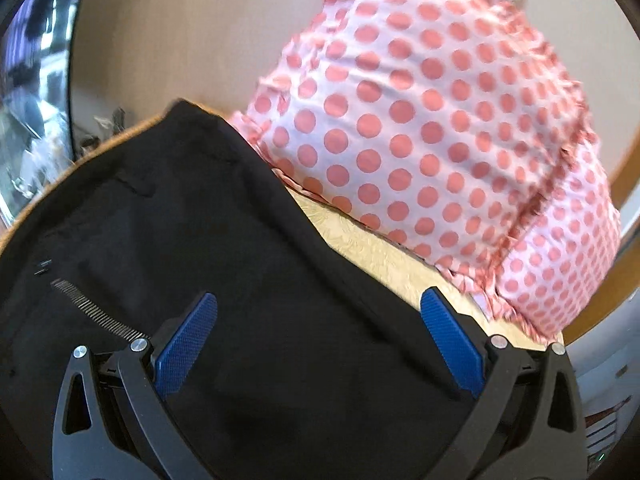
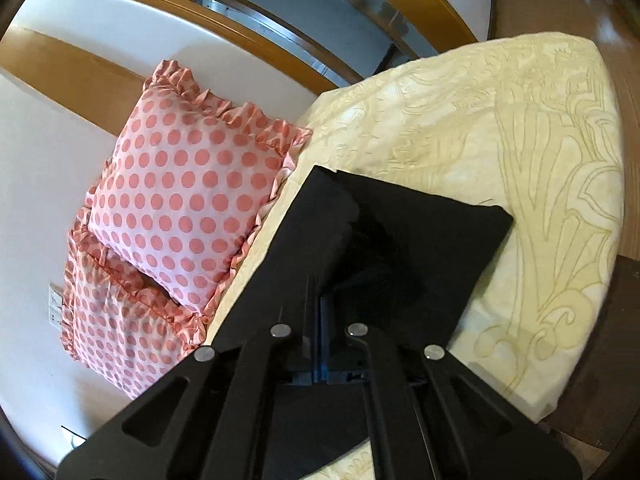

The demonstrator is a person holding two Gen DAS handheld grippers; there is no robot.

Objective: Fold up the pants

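Black pants (image 1: pixel 192 224) lie on the cream bed; their zipper (image 1: pixel 96 312) shows at the left in the left wrist view. My left gripper (image 1: pixel 320 312) is open, its blue pads (image 1: pixel 188 344) spread wide just above the fabric, holding nothing. In the right wrist view the pants (image 2: pixel 424 240) lie partly folded on the bedsheet. My right gripper (image 2: pixel 320 300) is shut on a lifted layer of the pants, which drapes over and hides its fingertips.
Two pink polka-dot ruffled pillows (image 2: pixel 188 196) lean against the white wall at the head of the bed; one fills the upper right of the left wrist view (image 1: pixel 432 128). The cream patterned bedsheet (image 2: pixel 540 160) extends right to the bed's edge. A wooden frame (image 2: pixel 248 36) runs behind.
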